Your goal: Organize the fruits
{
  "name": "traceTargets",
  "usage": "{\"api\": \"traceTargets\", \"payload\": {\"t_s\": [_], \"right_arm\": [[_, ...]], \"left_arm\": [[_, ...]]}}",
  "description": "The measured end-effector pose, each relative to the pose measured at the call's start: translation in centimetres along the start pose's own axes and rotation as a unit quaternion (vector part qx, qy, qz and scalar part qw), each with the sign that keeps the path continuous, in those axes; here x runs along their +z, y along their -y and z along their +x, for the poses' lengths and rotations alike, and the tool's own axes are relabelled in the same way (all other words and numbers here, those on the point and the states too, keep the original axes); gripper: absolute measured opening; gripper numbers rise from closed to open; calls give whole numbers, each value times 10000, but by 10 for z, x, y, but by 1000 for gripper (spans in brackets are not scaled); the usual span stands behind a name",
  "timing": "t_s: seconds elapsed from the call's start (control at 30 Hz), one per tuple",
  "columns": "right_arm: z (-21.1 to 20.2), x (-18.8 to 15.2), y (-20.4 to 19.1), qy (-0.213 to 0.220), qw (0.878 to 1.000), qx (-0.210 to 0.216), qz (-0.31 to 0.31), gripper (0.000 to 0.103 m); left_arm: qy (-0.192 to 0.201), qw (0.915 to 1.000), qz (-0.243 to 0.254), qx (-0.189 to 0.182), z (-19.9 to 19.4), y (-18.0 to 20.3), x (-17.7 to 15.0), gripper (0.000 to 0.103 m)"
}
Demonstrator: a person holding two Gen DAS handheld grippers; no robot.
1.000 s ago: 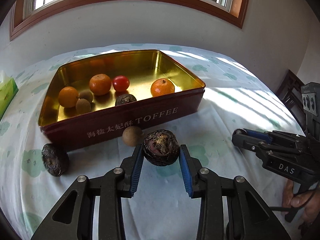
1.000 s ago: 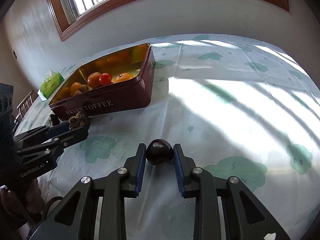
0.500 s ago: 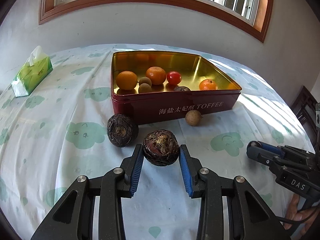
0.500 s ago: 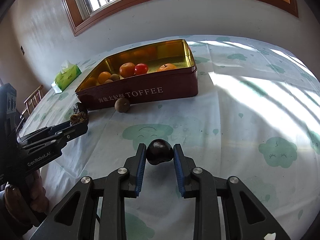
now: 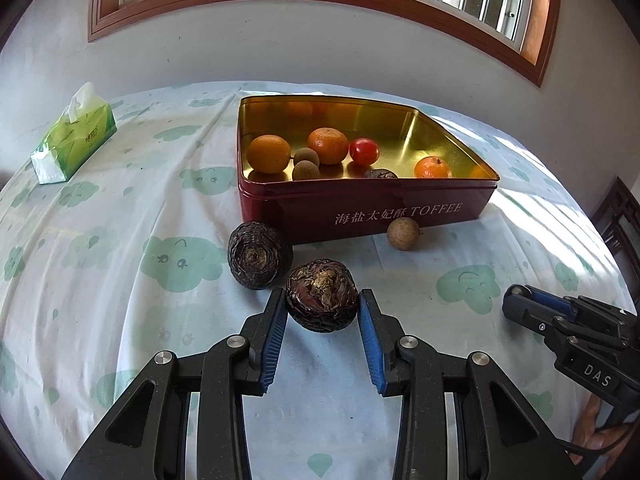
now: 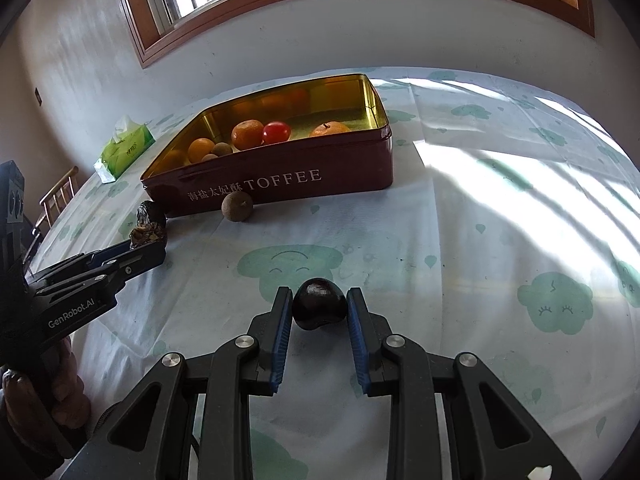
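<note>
My left gripper [image 5: 322, 308] is shut on a rough dark brown water chestnut [image 5: 322, 302], held just above the cloth in front of the red toffee tin [image 5: 400, 210]. A second water chestnut [image 5: 259, 254] lies on the cloth by the tin's near left corner, and a tan longan [image 5: 403, 233] rests against the tin's front wall. Inside the tin are oranges [image 5: 268, 153], a red tomato [image 5: 364, 151], longans and a dark fruit. My right gripper [image 6: 319, 310] is shut on a smooth dark chestnut [image 6: 319, 308], over the cloth to the right of the left gripper [image 6: 148, 246].
A green tissue pack [image 5: 74, 140] sits at the far left of the table. The table carries a white cloth with green cloud prints [image 6: 554, 300]. Wooden chairs stand at the table's edges [image 6: 58, 196]. A hand [image 6: 24, 396] holds the left gripper's handle.
Both views have swung so that the tin now sits ahead of the grippers. The left gripper has come closer to the second water chestnut. Both grips are unchanged.
</note>
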State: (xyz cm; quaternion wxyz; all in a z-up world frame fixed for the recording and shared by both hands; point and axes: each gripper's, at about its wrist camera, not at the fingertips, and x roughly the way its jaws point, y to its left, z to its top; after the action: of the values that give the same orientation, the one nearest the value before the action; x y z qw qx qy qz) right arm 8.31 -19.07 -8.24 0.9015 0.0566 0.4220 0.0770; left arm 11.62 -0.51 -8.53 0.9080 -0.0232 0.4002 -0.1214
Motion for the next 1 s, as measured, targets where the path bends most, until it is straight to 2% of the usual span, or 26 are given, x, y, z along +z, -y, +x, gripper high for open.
{"api": "traceTargets", "payload": {"t_s": [0.73, 1.0], "right_arm": [[1, -1, 1, -6, 10000, -74, 16, 26], [1, -1, 1, -7, 10000, -73, 16, 26]], "left_arm": [[-28, 9985, 35, 541, 2, 2, -1, 37], [-35, 9982, 62, 595, 2, 3, -1, 37]]}}
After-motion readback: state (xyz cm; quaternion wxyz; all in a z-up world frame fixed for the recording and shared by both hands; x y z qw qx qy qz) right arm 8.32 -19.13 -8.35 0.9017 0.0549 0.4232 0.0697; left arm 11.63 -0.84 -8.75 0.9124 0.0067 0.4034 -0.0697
